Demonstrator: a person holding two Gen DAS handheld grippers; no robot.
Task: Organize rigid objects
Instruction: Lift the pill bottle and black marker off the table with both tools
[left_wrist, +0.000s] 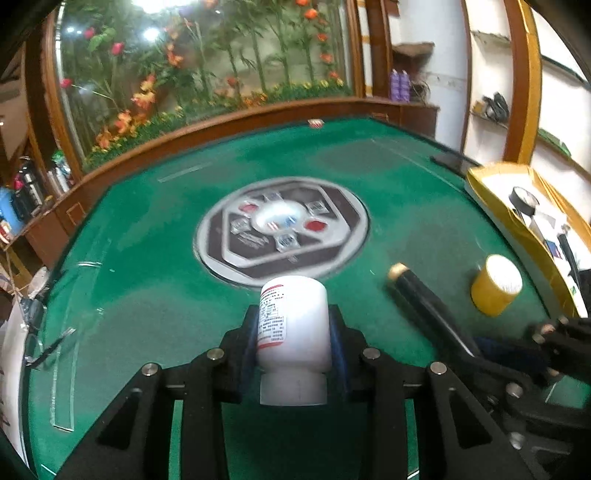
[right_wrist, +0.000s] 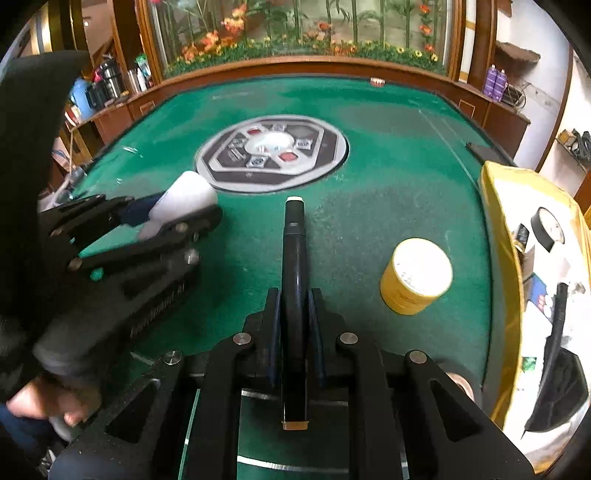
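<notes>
My left gripper (left_wrist: 293, 328) is shut on a white pill bottle (left_wrist: 293, 325) with a printed label, held above the green table with its cap toward the camera. It also shows in the right wrist view, gripper (right_wrist: 173, 218) and bottle (right_wrist: 184, 203). My right gripper (right_wrist: 293, 306) is shut on a long black tube with gold ends (right_wrist: 294, 280), pointing forward over the felt. The tube (left_wrist: 421, 295) shows at the right of the left wrist view. A yellow jar with a white lid (right_wrist: 415, 277) stands on the felt to the right, also in the left wrist view (left_wrist: 496, 290).
A round grey control panel (right_wrist: 271, 153) sits in the middle of the green felt table (right_wrist: 388, 177). A gold-rimmed white tray (right_wrist: 502, 206) with several small items lies at the right edge. A wooden rail and a planter window lie beyond.
</notes>
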